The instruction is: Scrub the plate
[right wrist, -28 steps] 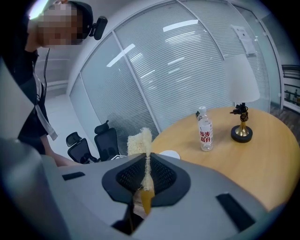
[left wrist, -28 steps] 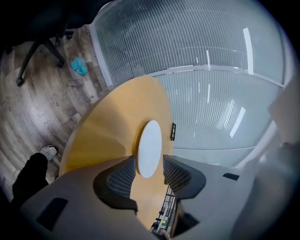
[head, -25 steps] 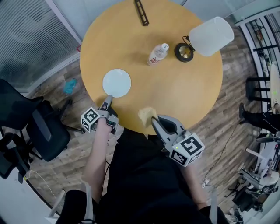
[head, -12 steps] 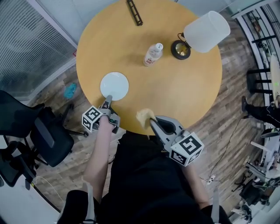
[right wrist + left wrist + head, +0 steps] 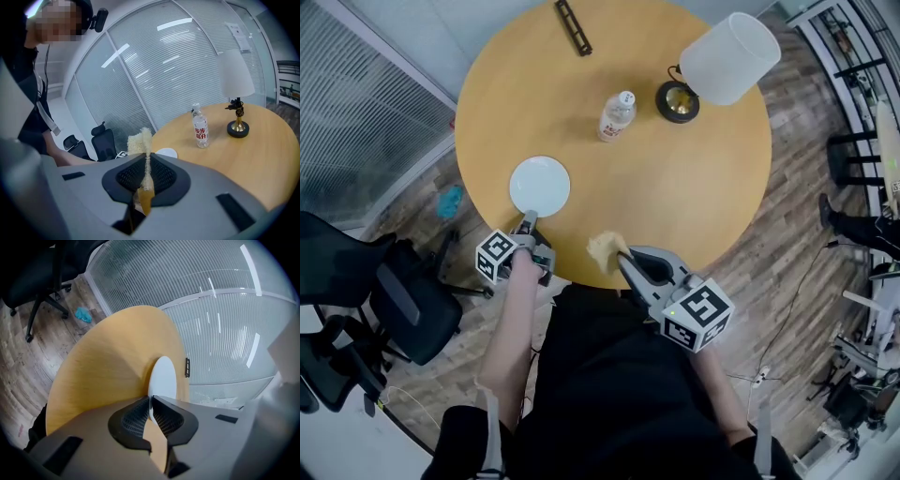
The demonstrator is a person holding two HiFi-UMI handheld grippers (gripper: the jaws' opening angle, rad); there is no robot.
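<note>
R gripper [image 5: 147, 164] was seen clamped on the yellow sponge [image 5: 139, 140], shown squashed thin only in its own view. L gripper [image 5: 151, 405], jaws just closing, was pinched on the plate [image 5: 164, 377] rim at the near edge of the round wooden table [image 5: 675, 187]. Farther off were noted: bottle [image 5: 617, 114], lamp [image 5: 719, 54], black bar [image 5: 574, 26]; office chair [image 5: 398, 300] on plank floor [image 5: 802, 234], to the left.

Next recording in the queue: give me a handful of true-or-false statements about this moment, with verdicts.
1. The right gripper is shut on a yellow sponge. True.
2. The left gripper has its jaws wide apart, clear of the plate. False: its jaws have just been closing and now pinch the plate's near rim.
3. The bottle lies on its side. False: it stands upright.
4. The lamp stands on the table, beside the bottle. True.
</note>
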